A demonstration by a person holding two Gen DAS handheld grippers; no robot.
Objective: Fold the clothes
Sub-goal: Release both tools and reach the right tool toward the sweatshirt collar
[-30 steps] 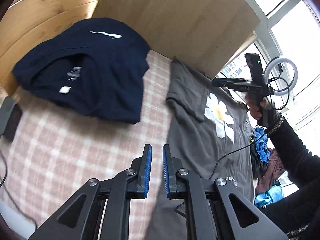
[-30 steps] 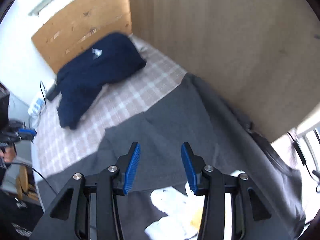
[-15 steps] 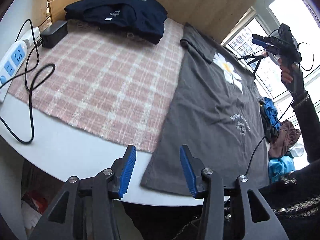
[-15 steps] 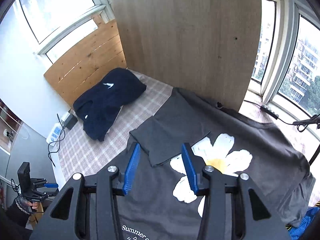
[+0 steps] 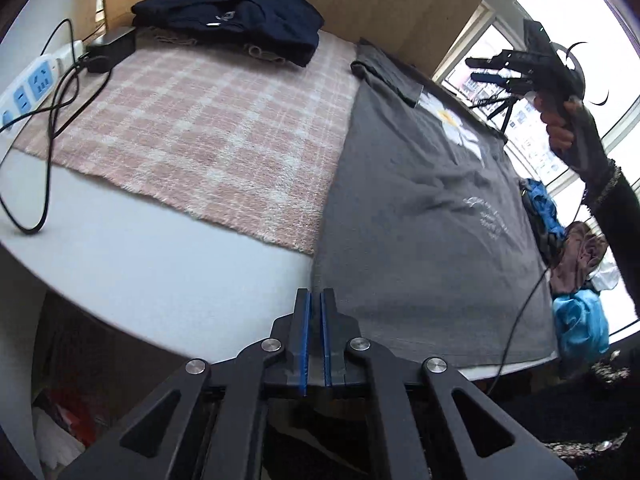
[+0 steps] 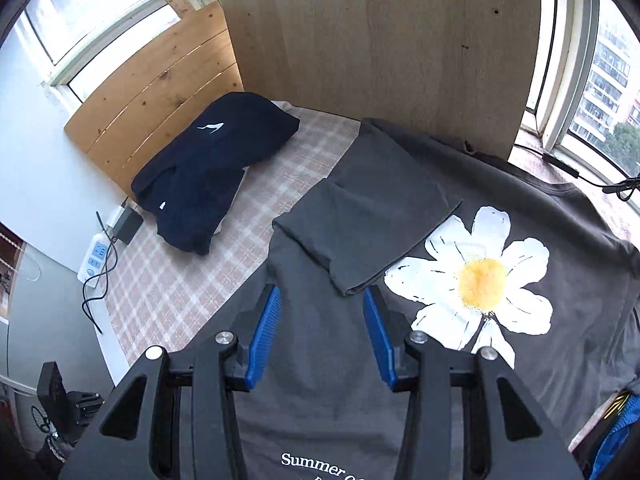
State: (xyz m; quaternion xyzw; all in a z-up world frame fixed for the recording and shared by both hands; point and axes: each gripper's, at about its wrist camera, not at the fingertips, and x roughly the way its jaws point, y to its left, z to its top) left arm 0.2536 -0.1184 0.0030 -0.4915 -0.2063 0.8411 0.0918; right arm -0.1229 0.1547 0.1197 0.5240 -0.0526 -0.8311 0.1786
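A grey T-shirt [image 5: 432, 216] with a white daisy print lies flat on the table; it also shows in the right wrist view [image 6: 440, 240], with one sleeve folded in over the chest. My left gripper [image 5: 314, 340] is shut and empty, low at the table's near edge by the shirt's hem corner. My right gripper [image 6: 322, 336] is open and empty, held above the shirt's middle; it also shows in the left wrist view [image 5: 486, 70], raised above the shirt's far end.
A folded navy garment [image 6: 212, 168] lies at the back on a pink plaid cloth [image 5: 208, 128]. A power strip [image 5: 28, 88] with cables and a black adapter sits left. Loose clothes [image 5: 572, 264] are heaped right. Wooden boards [image 6: 380, 40] stand behind.
My left gripper has pulled back from over the table to the near edge, opening and then shutting. My right gripper has risen above the shirt and stays open.
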